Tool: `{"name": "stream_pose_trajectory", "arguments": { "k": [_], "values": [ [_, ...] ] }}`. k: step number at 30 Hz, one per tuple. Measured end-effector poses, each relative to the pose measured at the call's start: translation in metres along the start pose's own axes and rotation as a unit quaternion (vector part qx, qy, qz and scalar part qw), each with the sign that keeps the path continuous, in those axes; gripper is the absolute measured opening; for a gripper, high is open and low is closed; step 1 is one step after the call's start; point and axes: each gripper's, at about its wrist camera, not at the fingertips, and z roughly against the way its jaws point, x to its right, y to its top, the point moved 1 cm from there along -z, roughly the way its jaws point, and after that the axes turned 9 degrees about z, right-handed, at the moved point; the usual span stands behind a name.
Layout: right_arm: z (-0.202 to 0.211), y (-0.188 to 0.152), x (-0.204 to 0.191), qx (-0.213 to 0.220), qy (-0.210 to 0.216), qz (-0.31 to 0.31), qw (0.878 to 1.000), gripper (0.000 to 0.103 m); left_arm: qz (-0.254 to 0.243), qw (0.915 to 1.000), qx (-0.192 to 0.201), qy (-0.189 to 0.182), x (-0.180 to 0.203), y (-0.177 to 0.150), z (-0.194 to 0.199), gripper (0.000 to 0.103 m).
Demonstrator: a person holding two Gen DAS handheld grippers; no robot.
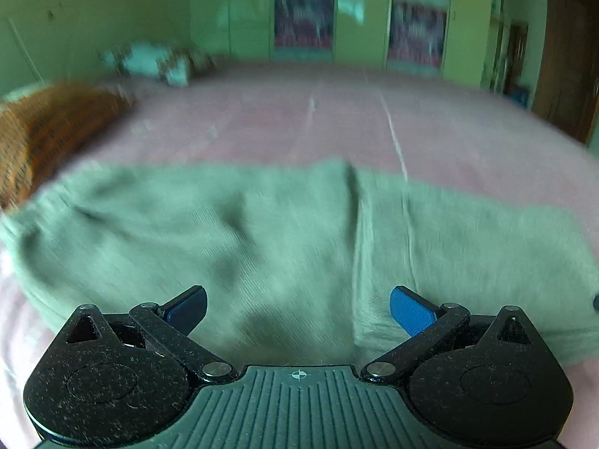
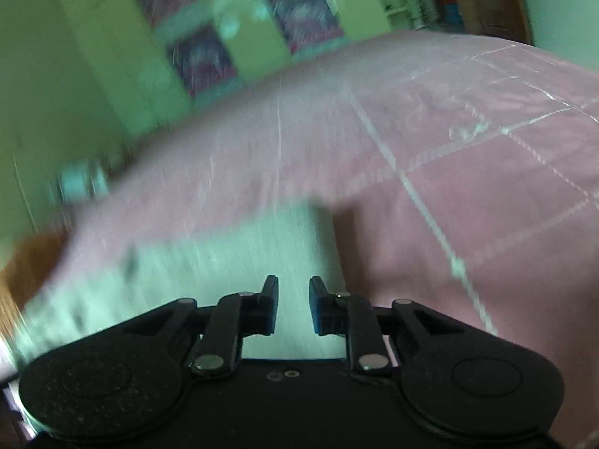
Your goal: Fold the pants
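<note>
My left tongs (image 1: pixel 298 308) gape wide over the green pants (image 1: pixel 262 239), holding nothing. Right tongs (image 2: pixel 293 305) part-open w/ a narrow gap, empty, above pants on bed (image 2: pixel 468 205).

You are working in a bedroom of a home. Ahead of your left tongs a wide bed (image 1: pixel 337 119) stretches away under a pink quilted cover with pale stitched lines. Beyond its far edge stands a run of light green wardrobe doors (image 1: pixel 363 18), some set with dark patterned panels. Far to the left of those tongs an orange-brown woven cushion or blanket (image 1: pixel 45 138) lies on the bed, and past it a blurred heap of pale bedding (image 1: pixel 157 60). To the far right stands a dark wooden door (image 1: pixel 565 60).
</note>
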Motion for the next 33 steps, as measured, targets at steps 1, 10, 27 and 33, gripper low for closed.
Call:
{"name": "stream_pose_trajectory", "arguments": {
  "k": [1,10,27,33],
  "values": [
    [-0.001,-0.006,-0.008,0.001,-0.002,0.018,1.000,0.010,0.013,0.9999,-0.006,-0.004,-0.001,-0.001,-0.004,0.103],
    [-0.020,0.061,-0.010,0.048,0.004,0.047,0.998,0.010,0.012,0.9997,0.020,-0.004,0.010,0.045,-0.022,0.103],
    [-0.020,0.048,-0.017,0.003,0.020,0.060,0.998,0.017,0.107,0.9937,0.030,-0.017,-0.120,0.025,0.029,0.103],
    [-0.007,0.031,-0.036,-0.006,0.022,0.043,0.999,0.017,0.221,0.9752,0.009,-0.007,-0.212,0.014,0.021,0.103]
  ]
}}
